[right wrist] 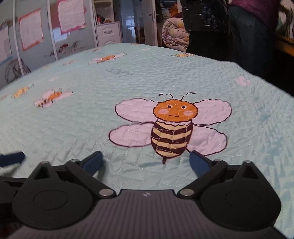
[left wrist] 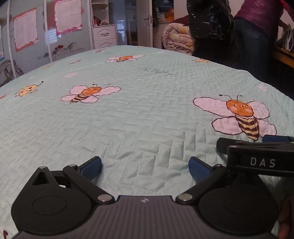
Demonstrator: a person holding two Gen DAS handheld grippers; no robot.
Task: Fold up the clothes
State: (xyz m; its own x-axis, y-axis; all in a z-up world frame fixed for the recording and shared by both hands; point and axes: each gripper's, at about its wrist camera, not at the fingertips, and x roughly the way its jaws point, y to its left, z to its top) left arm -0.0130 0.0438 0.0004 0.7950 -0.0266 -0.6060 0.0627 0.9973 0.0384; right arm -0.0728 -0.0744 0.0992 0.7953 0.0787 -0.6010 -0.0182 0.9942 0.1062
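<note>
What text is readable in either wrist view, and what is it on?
"DAS": white letters on the black body of the right gripper, seen in the left wrist view.
Pink-bordered posters on the wall: print too small to read.
Script decal below them: illegible.
Bee bedspread: no text.

Counts, both wrist views combined:
two grippers, left gripper (left wrist: 145,168) and right gripper (right wrist: 146,161), each with two blue-padded fingers (left wrist: 92,168), jaws wide, nothing between;
one quilted mint bedspread (left wrist: 137,114);
winged bee prints on it: three clear in left view, largest (left wrist: 237,115) near right edge; same large bee (right wrist: 170,126) centred in right view;
two standing persons (left wrist: 207,27) beyond far edge;
one rolled duvet (left wrist: 176,39);
two pink-bordered wall posters (left wrist: 25,29);
one white drawer cabinet (left wrist: 104,35)
</note>
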